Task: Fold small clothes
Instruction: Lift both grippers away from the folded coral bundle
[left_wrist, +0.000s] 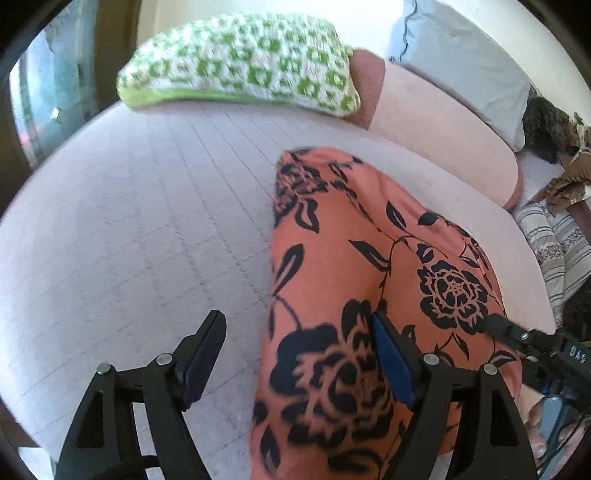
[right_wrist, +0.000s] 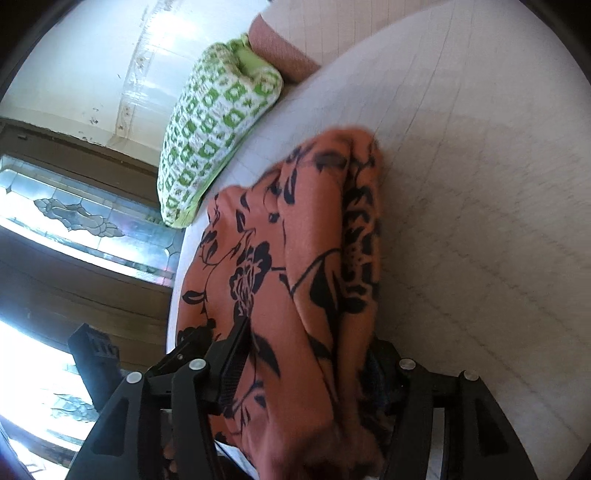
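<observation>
Jaws of the left gripper (left_wrist: 295, 354) stand wide, holding nothing; the right gripper (right_wrist: 306, 365) straddles bunched orange floral garment (left_wrist: 369, 258), grip unclear. It lies near the bed's (left_wrist: 129, 221) front edge, seemingly part-folded, unfinished.

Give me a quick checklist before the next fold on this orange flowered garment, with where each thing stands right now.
1. Garment lies on the bed: ok.
2. Left gripper open, nothing held between its fingers: ok.
3. Right gripper has cloth between its fingers: ok; firmly clamped: cannot tell.
4. Garment flat, no bunching: not ok, a thick fold bunches along one edge in the right wrist view.
5. Green patterned pillow apart from the garment: ok.
6. Bed space beside the garment for the fold: ok.
</observation>
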